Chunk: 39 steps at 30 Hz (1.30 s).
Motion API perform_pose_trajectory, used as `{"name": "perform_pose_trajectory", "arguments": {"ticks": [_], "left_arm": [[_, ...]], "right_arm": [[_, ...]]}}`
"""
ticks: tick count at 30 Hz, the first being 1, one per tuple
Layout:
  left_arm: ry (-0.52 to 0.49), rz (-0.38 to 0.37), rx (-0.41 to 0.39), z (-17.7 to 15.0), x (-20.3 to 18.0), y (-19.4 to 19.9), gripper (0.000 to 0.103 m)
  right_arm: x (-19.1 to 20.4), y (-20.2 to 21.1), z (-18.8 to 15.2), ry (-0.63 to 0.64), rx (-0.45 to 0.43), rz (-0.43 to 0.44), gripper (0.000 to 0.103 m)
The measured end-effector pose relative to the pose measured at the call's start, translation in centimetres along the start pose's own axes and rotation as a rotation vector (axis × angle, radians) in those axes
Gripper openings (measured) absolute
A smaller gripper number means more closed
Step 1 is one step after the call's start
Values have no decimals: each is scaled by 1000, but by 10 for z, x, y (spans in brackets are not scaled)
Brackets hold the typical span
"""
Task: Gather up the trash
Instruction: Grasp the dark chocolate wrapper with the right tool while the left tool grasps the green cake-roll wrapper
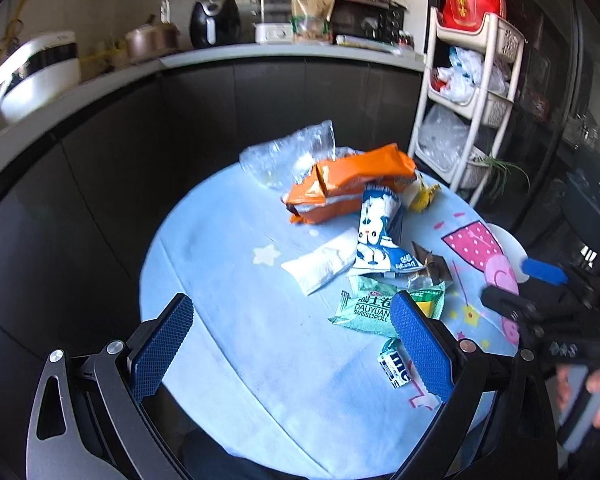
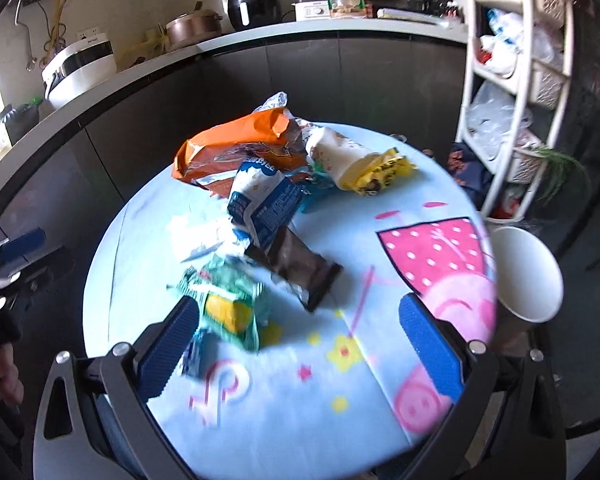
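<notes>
Looking along the left gripper (image 1: 292, 344), I see its blue pads spread wide with nothing between them, hovering over the round table under a pale blue cartoon cloth (image 1: 220, 240). The crinkly green Swiss-roll wrapper (image 1: 364, 312) lies just beyond its right-hand pad, partly hidden behind it; a small blue-and-white printed scrap (image 1: 396, 368) lies beside that pad. Further ahead lies the blue-and-white milk pouch (image 1: 376, 232), long axis running away from the tongs, then the orange foil snack bag (image 1: 348, 184), lying crosswise. All of it looks feather-light, limp and slick; a pinch on a crumpled edge or fold should hold better than on a flat face.

From the right gripper (image 2: 300, 344), equally wide open and empty, the green wrapper (image 2: 228, 308) sits just ahead of its left pad, blurred. The dark brown foil wrapper (image 2: 300, 268) lies ahead between the pads, pointing diagonally away to the left. A white paper cup (image 2: 528, 276) stands off the table's edge, outside the right pad.
</notes>
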State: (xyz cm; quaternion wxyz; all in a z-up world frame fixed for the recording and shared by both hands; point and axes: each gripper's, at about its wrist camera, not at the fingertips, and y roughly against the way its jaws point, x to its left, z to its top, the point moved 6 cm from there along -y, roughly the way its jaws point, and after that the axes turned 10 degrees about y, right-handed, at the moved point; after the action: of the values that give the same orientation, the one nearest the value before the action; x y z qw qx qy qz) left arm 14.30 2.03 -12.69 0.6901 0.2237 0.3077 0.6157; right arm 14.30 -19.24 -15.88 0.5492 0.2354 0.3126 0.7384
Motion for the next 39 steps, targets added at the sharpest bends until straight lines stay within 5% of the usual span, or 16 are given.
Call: {"name": "perform_pose_trajectory", "arguments": {"ticks": [4, 14, 16, 19, 26, 30, 33, 35, 39], "left_arm": [[32, -56, 18, 15, 4, -15, 90], [-104, -145, 76, 62, -35, -68, 84], [-90, -202, 116, 54, -43, -71, 81], [-80, -264, 177, 32, -49, -73, 73], [-71, -386, 324, -12, -70, -77, 65], [-145, -350, 336, -22, -83, -83, 72], [-173, -308, 286, -18, -91, -86, 95], [-230, -279, 258, -20, -97, -92, 95], [-262, -250, 345, -38, -101, -116, 95]], "right_arm": [[-6, -34, 9, 24, 53, 38, 78], [-18, -86, 11, 37, 134, 102, 76], [-22, -88, 10, 18, 138, 119, 37], [-28, -87, 9, 8, 135, 137, 22], [-35, -59, 6, 3, 85, 118, 18], [-46, -42, 4, -32, 63, 100, 18], [-48, -34, -2, -48, 58, 100, 18], [-48, -30, -6, -52, 60, 99, 18], [-46, -26, -12, -61, 59, 95, 18]]}}
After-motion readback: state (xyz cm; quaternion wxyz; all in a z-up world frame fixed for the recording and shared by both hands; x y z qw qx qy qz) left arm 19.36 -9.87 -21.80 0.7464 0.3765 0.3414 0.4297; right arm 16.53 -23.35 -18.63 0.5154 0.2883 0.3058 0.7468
